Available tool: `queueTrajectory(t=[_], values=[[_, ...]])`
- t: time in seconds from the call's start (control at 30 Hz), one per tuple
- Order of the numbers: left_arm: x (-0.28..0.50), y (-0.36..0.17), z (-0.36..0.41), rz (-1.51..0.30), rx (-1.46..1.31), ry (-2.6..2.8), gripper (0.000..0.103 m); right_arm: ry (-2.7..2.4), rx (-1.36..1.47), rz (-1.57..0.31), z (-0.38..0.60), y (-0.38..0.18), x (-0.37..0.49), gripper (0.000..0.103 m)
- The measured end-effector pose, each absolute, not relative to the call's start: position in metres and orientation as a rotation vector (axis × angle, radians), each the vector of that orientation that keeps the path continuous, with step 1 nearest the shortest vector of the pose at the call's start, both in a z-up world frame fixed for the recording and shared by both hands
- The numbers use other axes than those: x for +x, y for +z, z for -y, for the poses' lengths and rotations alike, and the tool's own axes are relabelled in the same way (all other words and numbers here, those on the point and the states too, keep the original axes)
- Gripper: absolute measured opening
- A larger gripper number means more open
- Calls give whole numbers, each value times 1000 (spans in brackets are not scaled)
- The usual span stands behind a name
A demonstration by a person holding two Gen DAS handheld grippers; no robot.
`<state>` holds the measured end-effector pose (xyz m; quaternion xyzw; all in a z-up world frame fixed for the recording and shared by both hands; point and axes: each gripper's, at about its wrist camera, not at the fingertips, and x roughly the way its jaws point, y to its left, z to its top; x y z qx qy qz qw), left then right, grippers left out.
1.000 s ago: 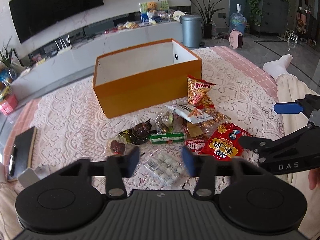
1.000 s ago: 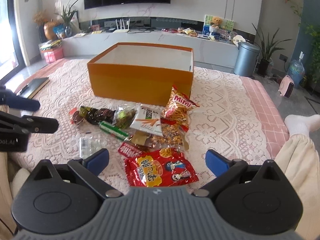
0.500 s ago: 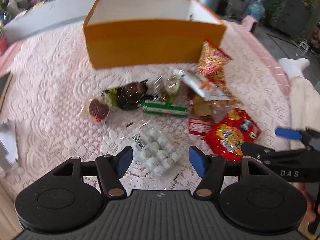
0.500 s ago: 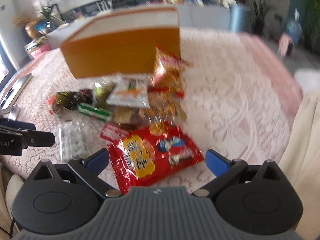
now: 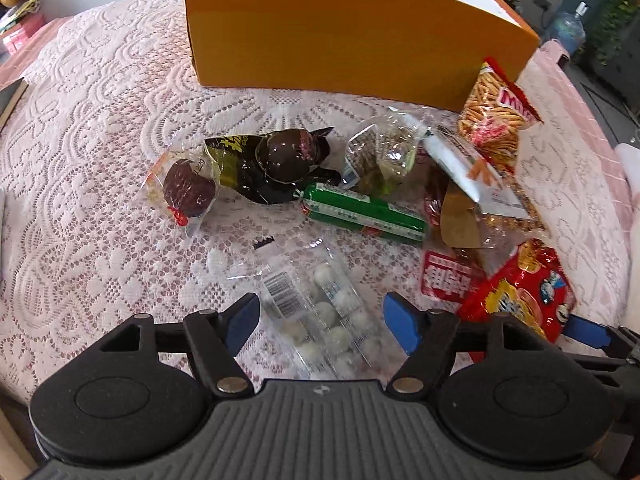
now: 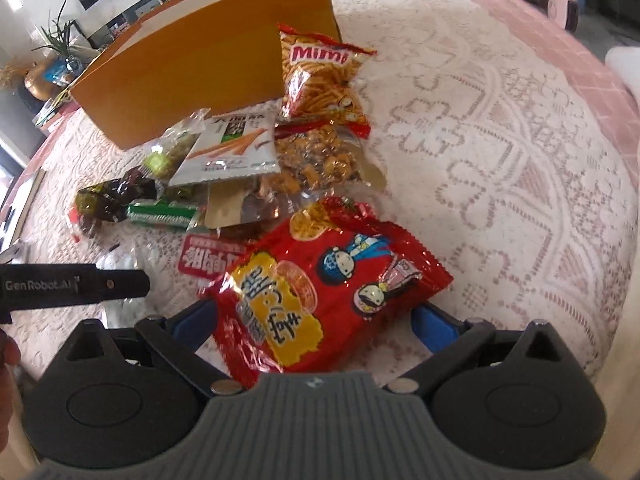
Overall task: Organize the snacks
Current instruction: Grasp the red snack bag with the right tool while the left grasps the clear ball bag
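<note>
- Lace-covered bench (image 5: pixel 100 128) below me, snacks scattered.
- Left hand-held gripper (image 5: pixel 320 318) spread wide, straddling the clear candy tray (image 5: pixel 320 304); I'd centre, then close gently.
- Right hand-held gripper (image 6: pixel 316 320) spread around the red packet (image 6: pixel 320 284).
- Orange box (image 5: pixel 340 36) waits beyond.

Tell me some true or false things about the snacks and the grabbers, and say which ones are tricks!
1. The left gripper is open around the clear pack of white candies. True.
2. The orange box lies tipped on its side. False: it stands upright.
3. The right gripper is open around the big red bag. True.
4. The green stick pack is inside the box. False: it lies on the lace cloth.
</note>
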<state>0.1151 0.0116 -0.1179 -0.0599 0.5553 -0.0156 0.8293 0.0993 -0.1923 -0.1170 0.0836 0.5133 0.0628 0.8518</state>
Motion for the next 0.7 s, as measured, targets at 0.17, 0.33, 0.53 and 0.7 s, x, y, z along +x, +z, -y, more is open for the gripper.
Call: queueTrajectory(t=[0.17,0.33,0.53,0.7], values=[[119,-124,-8,-1159,-103,-14,88,111,166,-1030,193,-120,103,100],[116,-130,4,-1141,34,-23,88,111,54,-1008,181,-125,103,100],[114,-131,-1,-1134,18,-33,89,124,18,-985,180,-124,99,81],[105,-129,-5,-1111,9,-56,81,114,67,-986,189,-119,97,71]])
